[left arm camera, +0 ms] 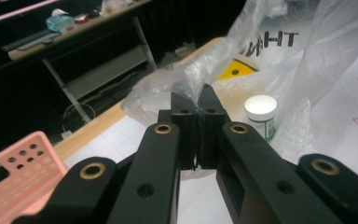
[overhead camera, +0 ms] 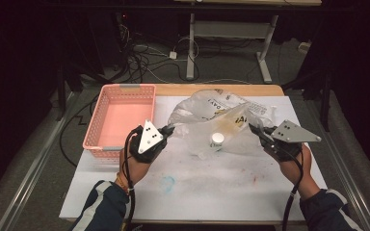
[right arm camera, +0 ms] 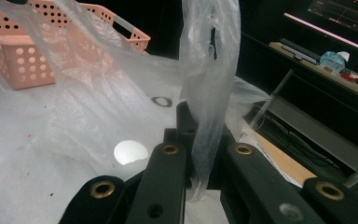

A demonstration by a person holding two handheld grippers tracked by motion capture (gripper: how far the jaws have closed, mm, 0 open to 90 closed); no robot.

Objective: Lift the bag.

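A clear plastic bag (overhead camera: 207,108) with black and yellow print lies on the white table cover (overhead camera: 197,187), stretched between both grippers. My left gripper (overhead camera: 167,130) is shut on the bag's left edge (left arm camera: 200,77), its jaws pressed together over a gathered fold. My right gripper (overhead camera: 255,129) is shut on a twisted strip of the bag (right arm camera: 209,70) that rises between its jaws. A small jar with a white lid (overhead camera: 217,139) stands upright inside the bag, between the two grippers. The jar (left arm camera: 261,114) is just right of the left gripper (left arm camera: 196,100), and its lid (right arm camera: 130,152) shows through the film left of the right gripper (right arm camera: 201,119).
A pink perforated basket (overhead camera: 120,115) stands empty at the table's far left, just beyond the left hand. The table cover carries blue and red stains near the front. Behind the table are a desk frame (overhead camera: 191,43) and loose cables (overhead camera: 144,57) on the floor.
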